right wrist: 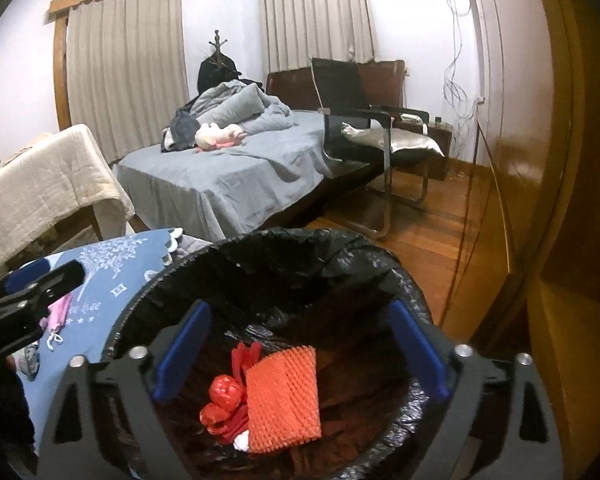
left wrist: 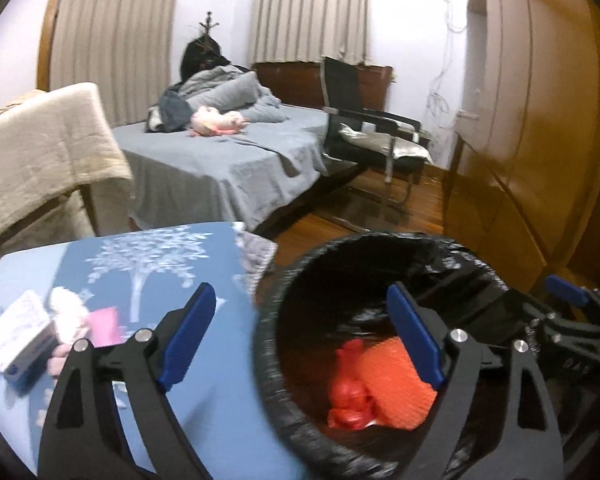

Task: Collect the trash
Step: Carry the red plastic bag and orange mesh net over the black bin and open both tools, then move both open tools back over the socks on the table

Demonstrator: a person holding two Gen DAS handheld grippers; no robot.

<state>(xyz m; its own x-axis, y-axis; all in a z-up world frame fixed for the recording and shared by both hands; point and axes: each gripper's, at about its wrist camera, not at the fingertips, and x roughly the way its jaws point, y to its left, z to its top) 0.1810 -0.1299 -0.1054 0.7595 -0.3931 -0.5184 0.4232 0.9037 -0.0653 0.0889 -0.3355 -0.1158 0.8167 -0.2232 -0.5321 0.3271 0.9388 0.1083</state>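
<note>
My right gripper (right wrist: 300, 348) and left gripper (left wrist: 300, 336) are hanging with jaws apart and empty over the black-lined round bin (right wrist: 380, 256), the orange foam net (right wrist: 282, 392) lying inside, so I am judging the next move as reaching for the pink paper scrap (left wrist: 106, 326) on the blue tree-print counter (left wrist: 204, 264).

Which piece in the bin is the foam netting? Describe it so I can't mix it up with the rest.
Start at the bin with the black liner beside the blue tablecloth. Look down to its bottom: the foam netting is the flat orange sheet. Its raised mesh pattern and squared edges set it apart from the crumpled, shiny red bag touching its left side.
</note>
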